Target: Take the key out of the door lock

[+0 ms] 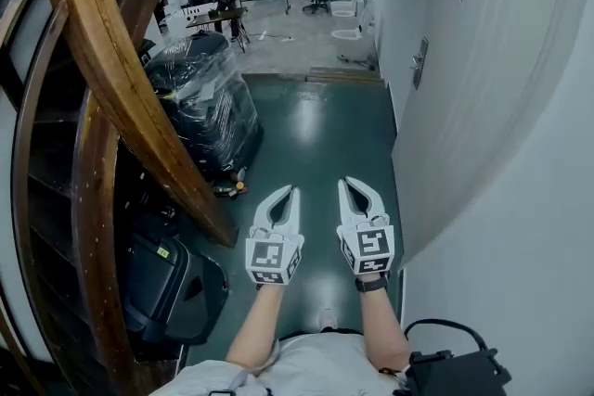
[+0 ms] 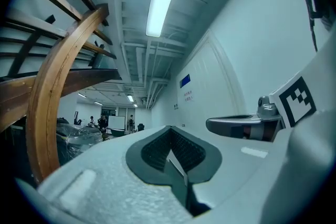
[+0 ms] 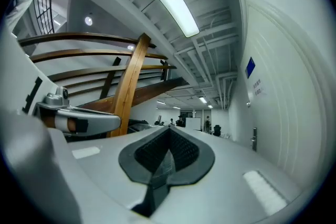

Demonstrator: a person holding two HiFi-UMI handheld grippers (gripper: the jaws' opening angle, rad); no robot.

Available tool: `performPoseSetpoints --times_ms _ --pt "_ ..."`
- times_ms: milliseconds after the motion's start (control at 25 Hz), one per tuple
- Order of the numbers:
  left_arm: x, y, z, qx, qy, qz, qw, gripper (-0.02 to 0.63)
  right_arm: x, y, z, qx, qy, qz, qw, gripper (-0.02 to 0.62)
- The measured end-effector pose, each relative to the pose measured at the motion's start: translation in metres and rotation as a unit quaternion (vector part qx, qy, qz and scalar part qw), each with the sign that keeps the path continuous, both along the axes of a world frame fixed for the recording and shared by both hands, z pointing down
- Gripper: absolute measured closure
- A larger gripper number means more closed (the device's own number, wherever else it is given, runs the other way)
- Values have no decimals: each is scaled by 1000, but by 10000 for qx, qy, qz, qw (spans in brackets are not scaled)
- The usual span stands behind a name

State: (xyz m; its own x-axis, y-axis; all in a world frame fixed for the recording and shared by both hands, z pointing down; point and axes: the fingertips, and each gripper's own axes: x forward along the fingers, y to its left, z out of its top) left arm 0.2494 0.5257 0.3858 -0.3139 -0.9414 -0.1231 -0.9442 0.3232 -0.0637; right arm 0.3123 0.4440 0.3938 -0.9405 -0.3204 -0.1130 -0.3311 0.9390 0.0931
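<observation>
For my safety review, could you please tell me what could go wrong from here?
1. The door handle sits far ahead on the right, and no key can be made out from here, so the approach could be misjudged.
2. The left hand-held gripper and right hand-held gripper are both shut and empty; reaching the key like that might only knock it.
3. The wooden stair beam and black case crowd the left side, a possible snag.

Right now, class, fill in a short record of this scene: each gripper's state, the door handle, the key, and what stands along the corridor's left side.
Left gripper: shut, empty
Right gripper: shut, empty
Door handle: on the right side, well ahead of both grippers
Key: too small to make out
Left side: wooden stair rail, wrapped pallet, black case
</observation>
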Motion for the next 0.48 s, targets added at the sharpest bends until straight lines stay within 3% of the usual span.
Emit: performPoseSetpoints --times_ms 320,480 --pt "-61 -76 19 -267 108 -123 9995 606 -65 -64 15 -467 -132 -774 9958 601" --pt "-95 -110 34 -312 243 -74 9992 606 -94 -85 33 -486 -5 -1086 9929 589"
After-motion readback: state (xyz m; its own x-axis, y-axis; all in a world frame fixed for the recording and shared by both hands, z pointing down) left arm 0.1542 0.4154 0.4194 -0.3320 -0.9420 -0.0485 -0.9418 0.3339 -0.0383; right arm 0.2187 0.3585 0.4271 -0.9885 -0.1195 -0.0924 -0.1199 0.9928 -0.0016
